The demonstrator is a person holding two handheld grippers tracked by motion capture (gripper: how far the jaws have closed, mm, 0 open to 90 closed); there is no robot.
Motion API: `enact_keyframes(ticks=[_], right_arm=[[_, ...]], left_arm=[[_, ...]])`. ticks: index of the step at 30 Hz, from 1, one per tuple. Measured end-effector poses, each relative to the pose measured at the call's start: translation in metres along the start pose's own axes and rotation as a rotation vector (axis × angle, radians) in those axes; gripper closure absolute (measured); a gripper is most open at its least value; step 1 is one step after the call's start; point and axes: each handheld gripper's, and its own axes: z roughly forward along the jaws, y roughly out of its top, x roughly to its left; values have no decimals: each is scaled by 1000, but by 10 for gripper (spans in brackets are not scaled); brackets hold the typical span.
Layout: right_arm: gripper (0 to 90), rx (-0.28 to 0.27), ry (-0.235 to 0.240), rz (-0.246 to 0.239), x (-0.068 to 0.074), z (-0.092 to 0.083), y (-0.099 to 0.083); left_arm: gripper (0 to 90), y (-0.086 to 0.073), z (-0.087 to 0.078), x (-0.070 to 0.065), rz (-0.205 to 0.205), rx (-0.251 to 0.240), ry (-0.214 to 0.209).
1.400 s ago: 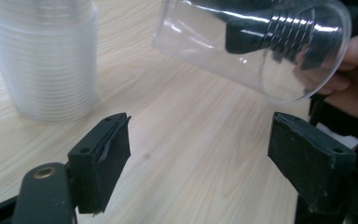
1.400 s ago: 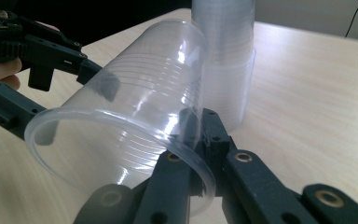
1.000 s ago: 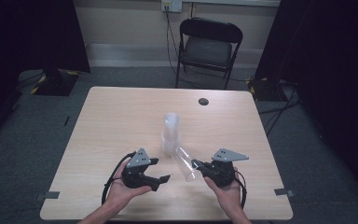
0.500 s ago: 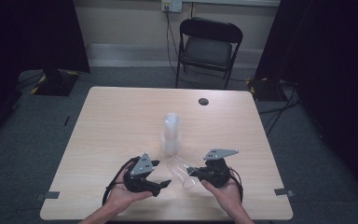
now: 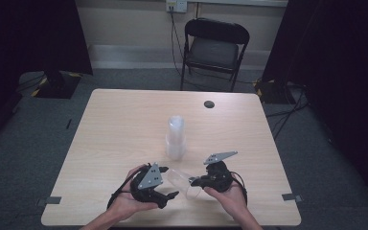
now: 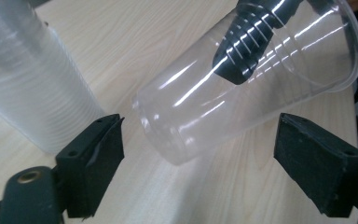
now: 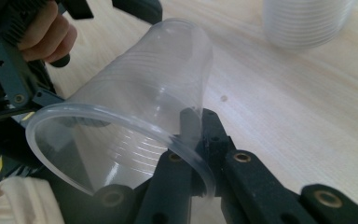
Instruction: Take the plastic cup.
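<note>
High view: above, facing forward-down, far. Gripper views: close, along own fingers; all share clear cup [image 5: 182, 181], surface [image 5: 124, 124].

Stack of clear cups [image 6: 28, 79]: top and left side cut off by the edge in the left gripper view; blurred and cropped at the top in the right gripper view.
Single clear cup [image 6: 242, 79]: rim cut at the top edge.
Right claw [image 7: 193, 140]: one jaw seen only through the cup wall.
Small dark disc [image 5: 209, 104] on the tabletop [image 5: 124, 124]: too small to identify.
Person's forearms: cut off at the bottom of the high view.
</note>
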Motion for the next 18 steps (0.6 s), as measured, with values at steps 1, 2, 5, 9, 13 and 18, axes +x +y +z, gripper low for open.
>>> enact_keyframes(ticks=[1, 2, 5, 9, 13, 18], right_arm=[[900, 7, 7, 1, 0, 1, 0], [900, 17, 14, 3, 0, 2, 1], [900, 35, 19, 0, 0, 5, 1], [900, 58, 28, -2, 0, 7, 1], [900, 76, 42, -1, 0, 9, 1], [900, 95, 56, -3, 0, 12, 1]], left_arm=[[157, 0, 1, -2, 13, 1, -8], [158, 0, 1, -3, 26, 8, -7], [141, 0, 3, -5, 63, 12, -6], [140, 0, 5, -8, 93, 16, -7], [113, 0, 9, -12, 138, 31, -11], [140, 0, 13, -18, 200, 46, -13]])
